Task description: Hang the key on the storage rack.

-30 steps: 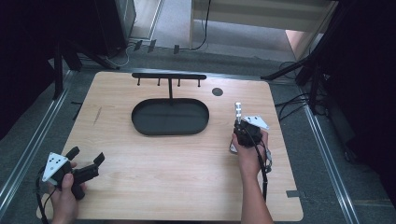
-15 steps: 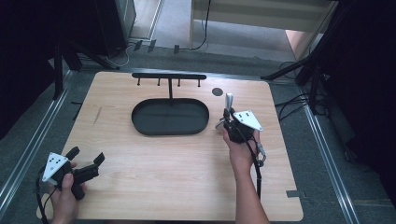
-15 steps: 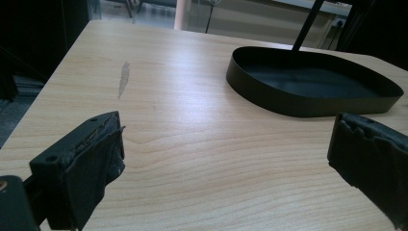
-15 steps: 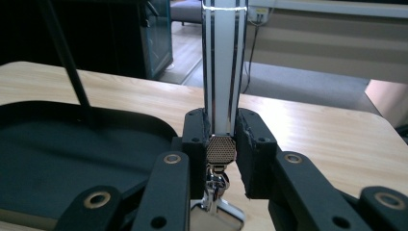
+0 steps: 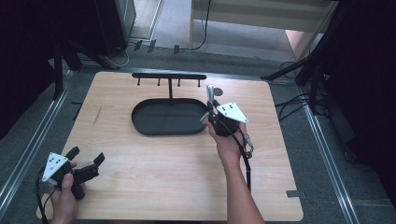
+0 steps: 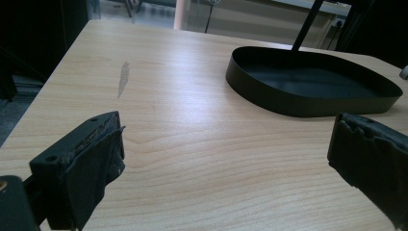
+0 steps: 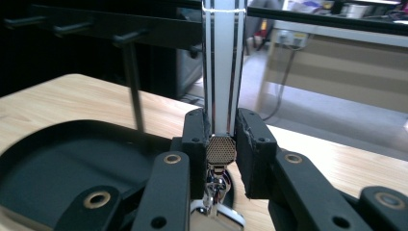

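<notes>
Two handheld grippers work over a pale wooden table point(image 5: 154, 186) with rounded corners. Nearest, by the table's near left corner, the left gripper point(image 5: 86, 164) rests low in the person's left hand point(image 5: 65, 196), its jaws spread wide with nothing but bare wood between them; its own view shows the two black pads point(image 6: 96, 163) well apart. Farther in, toward the right edge of the table, the right gripper point(image 5: 211, 109) is held above the surface in the right hand point(image 5: 227, 142), its jaws clamped on a slim, shiny metal utensil point(image 7: 222, 62) with dark stripes along its handle, which stands upright. Just to the left of it lies a shallow black oval tray point(image 5: 140, 122), and from the tray's far side rises a thin black post carrying a black hook bar point(image 5: 169, 75) near the table's far edge.
</notes>
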Tool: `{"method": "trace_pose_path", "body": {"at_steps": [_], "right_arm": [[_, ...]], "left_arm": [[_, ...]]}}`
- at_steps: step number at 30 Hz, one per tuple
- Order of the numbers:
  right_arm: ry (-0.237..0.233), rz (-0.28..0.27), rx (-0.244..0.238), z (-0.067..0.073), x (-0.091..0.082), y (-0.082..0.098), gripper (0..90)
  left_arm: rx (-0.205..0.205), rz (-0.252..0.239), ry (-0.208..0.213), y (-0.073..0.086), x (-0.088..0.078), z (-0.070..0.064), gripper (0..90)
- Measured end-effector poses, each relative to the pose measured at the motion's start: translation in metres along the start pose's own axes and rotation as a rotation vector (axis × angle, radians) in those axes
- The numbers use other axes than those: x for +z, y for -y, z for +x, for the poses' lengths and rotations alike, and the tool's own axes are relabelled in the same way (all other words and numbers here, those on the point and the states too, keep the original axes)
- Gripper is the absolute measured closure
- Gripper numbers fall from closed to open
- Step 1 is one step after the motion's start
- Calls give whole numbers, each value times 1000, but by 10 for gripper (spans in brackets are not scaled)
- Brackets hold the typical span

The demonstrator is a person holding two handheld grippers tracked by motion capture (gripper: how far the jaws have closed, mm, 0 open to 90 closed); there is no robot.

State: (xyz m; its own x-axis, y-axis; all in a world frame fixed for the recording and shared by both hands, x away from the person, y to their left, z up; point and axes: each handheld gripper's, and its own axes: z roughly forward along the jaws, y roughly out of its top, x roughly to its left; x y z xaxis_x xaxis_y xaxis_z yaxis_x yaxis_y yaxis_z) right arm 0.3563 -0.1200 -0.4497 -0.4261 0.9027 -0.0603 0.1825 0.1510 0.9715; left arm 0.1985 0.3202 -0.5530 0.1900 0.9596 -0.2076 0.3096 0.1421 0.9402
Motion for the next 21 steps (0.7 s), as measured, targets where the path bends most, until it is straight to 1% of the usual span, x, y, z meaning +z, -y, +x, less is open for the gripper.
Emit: {"method": "trace_pose_path", "body": {"at_steps": [3,7,13,15,17,21], "right_arm": [[-32,7,-5,6,5,-3,758],[-51,9,-13,11,11,-5,758],[-86,21,2,16,24,-5,758],[-90,32,7,17,28,-6,758],[-102,41,22,17,32,-7,758],[-103,46,49,15,37,-7,758]], "left_arm": [[-3,-1,0,0,0,0,0],[-9,-5,2,0,0,1,0],[-13,-4,3,0,0,1,0],[-13,-4,2,0,0,1,0],[-16,-7,4,0,0,2,0],[-14,-7,3,0,-1,2,0]]}}
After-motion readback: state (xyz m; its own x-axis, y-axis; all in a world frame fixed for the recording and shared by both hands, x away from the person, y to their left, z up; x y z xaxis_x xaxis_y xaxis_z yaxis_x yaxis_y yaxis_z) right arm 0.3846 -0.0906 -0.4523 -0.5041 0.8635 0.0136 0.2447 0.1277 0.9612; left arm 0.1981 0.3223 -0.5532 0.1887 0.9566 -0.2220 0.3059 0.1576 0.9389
